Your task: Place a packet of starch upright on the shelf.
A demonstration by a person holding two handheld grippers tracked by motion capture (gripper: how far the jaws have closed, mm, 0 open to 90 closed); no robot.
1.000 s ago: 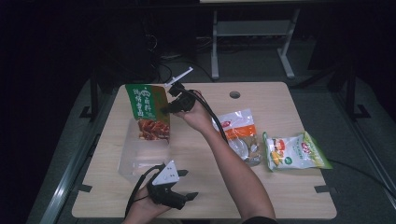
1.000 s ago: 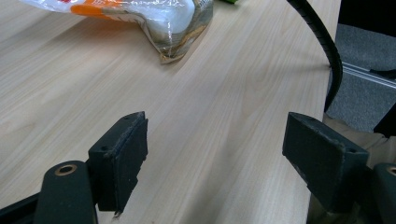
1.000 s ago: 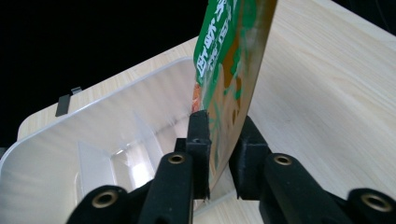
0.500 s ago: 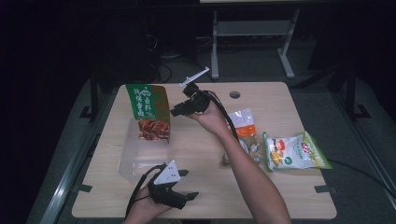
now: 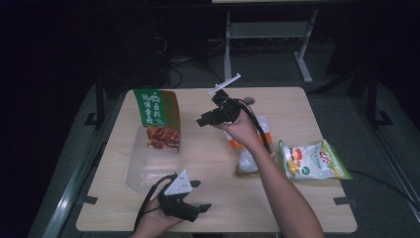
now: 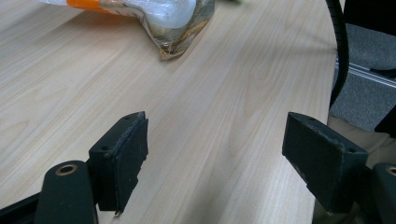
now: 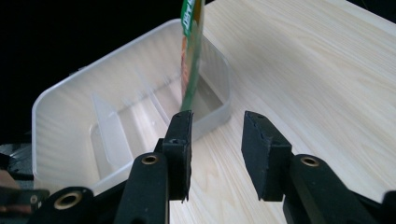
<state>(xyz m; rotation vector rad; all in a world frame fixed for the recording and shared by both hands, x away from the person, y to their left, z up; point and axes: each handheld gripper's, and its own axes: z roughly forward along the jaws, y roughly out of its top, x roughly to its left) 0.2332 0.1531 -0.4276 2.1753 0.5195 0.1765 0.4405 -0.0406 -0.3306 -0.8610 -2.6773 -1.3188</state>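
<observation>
Right gripper: held above the table's middle, jaws pointing left toward the green pouch; grey plate's white edge stuck up behind it.
Right jaws: partly open, nothing between them; they had just been opening. In the right gripper view the gap showed bare wood.
Right arm: forearm ran up from the bottom edge on a diagonal, wrist bent, hand wrapped round the gripper body, cable trailing along the forearm.
Green pouch: stood upright in the clear tub, at its far end, leaning slightly; apart from the right jaws. Right gripper view showed it edge-on inside the tub.
Left gripper: near the table's front edge, just beside the tub's near corner, jaws pointing right.
Left jaws: wide, empty; left gripper view showed bare tabletop between the pads.
Left hand: low at the bottom edge, gripping the body from behind.
Orange pouch: flat on the table, under the right forearm.
Snack bag: flat, right of the orange pouch.
Table: pale wood.
</observation>
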